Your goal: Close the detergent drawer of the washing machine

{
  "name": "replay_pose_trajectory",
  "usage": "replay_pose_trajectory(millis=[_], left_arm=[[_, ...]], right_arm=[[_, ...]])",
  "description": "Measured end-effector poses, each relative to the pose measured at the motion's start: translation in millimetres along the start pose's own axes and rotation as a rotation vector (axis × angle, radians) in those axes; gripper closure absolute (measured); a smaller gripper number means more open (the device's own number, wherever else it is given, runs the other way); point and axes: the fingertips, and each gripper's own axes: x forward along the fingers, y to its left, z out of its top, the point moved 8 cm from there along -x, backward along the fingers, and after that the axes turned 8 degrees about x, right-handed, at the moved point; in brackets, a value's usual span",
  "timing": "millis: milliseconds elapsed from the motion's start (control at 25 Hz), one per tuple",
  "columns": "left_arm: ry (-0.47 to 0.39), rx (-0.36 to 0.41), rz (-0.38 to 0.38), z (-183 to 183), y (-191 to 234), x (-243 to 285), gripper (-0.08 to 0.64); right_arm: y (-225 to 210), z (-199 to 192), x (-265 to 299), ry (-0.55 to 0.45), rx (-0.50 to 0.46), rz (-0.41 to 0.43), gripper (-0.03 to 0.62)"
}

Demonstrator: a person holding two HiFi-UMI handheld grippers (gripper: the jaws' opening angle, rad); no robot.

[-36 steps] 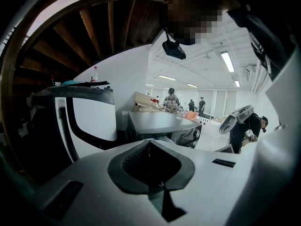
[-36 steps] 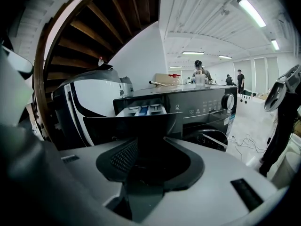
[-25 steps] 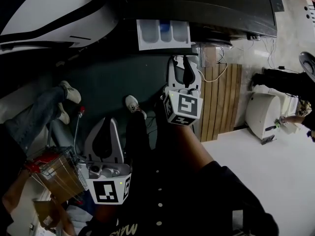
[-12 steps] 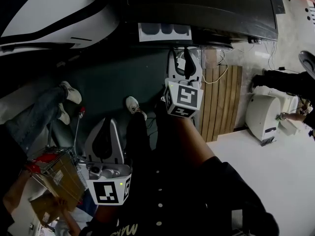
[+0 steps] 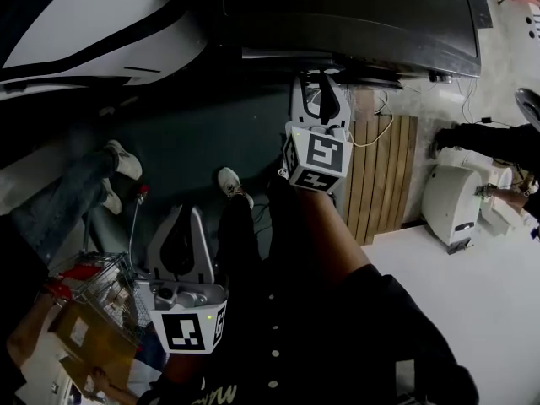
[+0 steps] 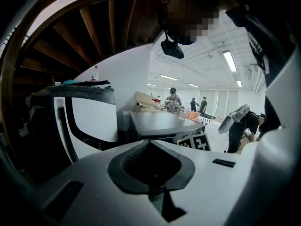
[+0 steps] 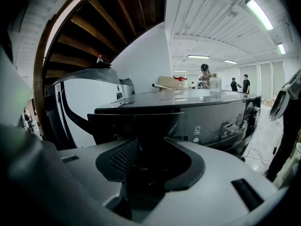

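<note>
The dark washing machine fills the top of the head view. Its detergent drawer shows only as a thin pale strip, nearly flush with the front. My right gripper is shut, its tips at the machine's front just right of that strip. In the right gripper view, the dark drawer front stands directly ahead of the right gripper, with the control panel to its right. My left gripper hangs low and away from the machine, shut and empty. In its own view the left gripper points toward the machine's top.
A white and black appliance stands left of the washing machine. A wire trolley with a red handle and a seated person's legs are at the left. Wooden slats and a white device lie at the right.
The drawer slid in, from open with its white compartments showing to nearly flush. My right gripper moved forward with it toward the machine. The left gripper stayed put.
</note>
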Motion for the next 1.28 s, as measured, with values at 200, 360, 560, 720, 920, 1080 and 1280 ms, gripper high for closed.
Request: replay_pose_trajectory(millis=[200,360,560,720,920,1080,1280], left_arm=[[0.006,-0.004,0.005,-1,4,4,0.545],[0.018,-0.012,0.005,-1,6,6,0.545],[0.018,-0.016,0.011,-1,6,10,0.545],[0.025,-0.015,0.005,-2,6,12,0.545],[0.025,-0.024,0.012,-3,8,12,0.545],[0.022,-0.021,0.013,-2,5,10,0.545],[0.000,-0.006,0.013,6,2,8,0.545]], right_arm=[[0,7,15,-0.011,0.015,-0.004,0.414],[-3,9,17,-0.033,0.046,-0.022,0.445],[-3,9,17,-0.036,0.042,-0.026,0.445],[-3,11,23,-0.033,0.064,-0.053,0.449],[0,20,23,-0.041,0.050,-0.059,0.443],[-1,15,23,-0.033,0.043,-0.056,0.443],[-6,12,22,0.000,-0.034,-0.008,0.456]])
